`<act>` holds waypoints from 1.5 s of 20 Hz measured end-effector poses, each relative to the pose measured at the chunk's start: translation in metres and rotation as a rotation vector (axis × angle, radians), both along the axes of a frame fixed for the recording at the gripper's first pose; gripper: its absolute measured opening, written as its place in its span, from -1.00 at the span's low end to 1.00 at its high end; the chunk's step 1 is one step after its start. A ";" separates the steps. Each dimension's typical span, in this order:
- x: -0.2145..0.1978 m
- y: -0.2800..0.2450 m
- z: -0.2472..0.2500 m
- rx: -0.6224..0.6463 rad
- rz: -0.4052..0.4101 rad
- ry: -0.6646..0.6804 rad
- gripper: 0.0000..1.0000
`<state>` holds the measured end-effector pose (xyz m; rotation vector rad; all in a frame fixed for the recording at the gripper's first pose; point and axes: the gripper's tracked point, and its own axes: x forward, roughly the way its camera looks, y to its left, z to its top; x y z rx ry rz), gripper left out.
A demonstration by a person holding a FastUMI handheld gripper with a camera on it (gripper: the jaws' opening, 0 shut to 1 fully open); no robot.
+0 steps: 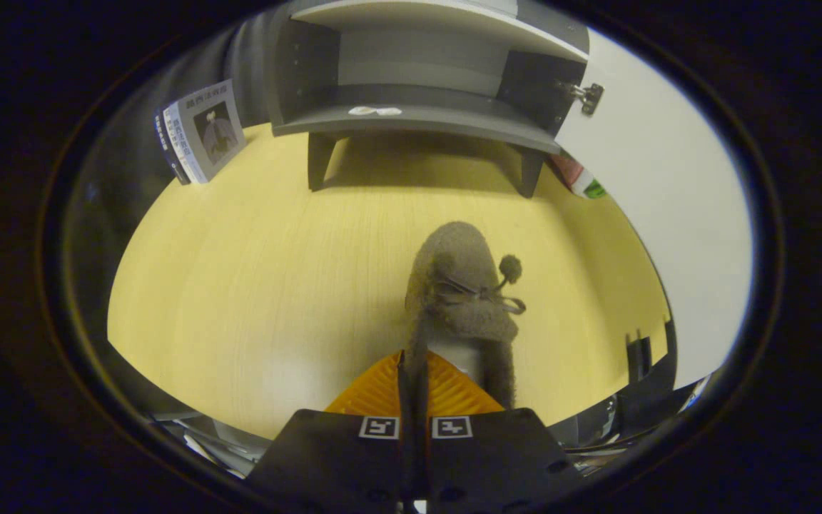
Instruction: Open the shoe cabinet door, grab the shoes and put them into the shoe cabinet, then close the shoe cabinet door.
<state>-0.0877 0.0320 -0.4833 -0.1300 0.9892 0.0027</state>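
Observation:
A brown fuzzy shoe (462, 285) with a pompom and a bow hangs over the yellow table (240, 285), toe pointing away. My gripper (414, 371) is shut on the shoe, both fingers pressing its left side wall near the heel. Beyond the shoe stands the grey shoe cabinet (418, 118) on short legs. Its white door (668, 178) is swung open to the right, hinge (586, 93) showing. The lower shelf inside holds a small white mark (375, 111).
A book (204, 132) leans against the wall to the left of the cabinet. A red and green item (582, 182) lies behind the open door near the cabinet's right leg. Dark clutter sits past the table's near right edge.

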 end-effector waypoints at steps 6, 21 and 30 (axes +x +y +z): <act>0.033 -0.026 0.100 -0.015 -0.036 -0.148 -0.95; 0.177 -0.049 0.379 0.046 -0.055 -0.592 -0.96; 0.309 -0.035 0.375 0.021 0.078 -0.569 -0.95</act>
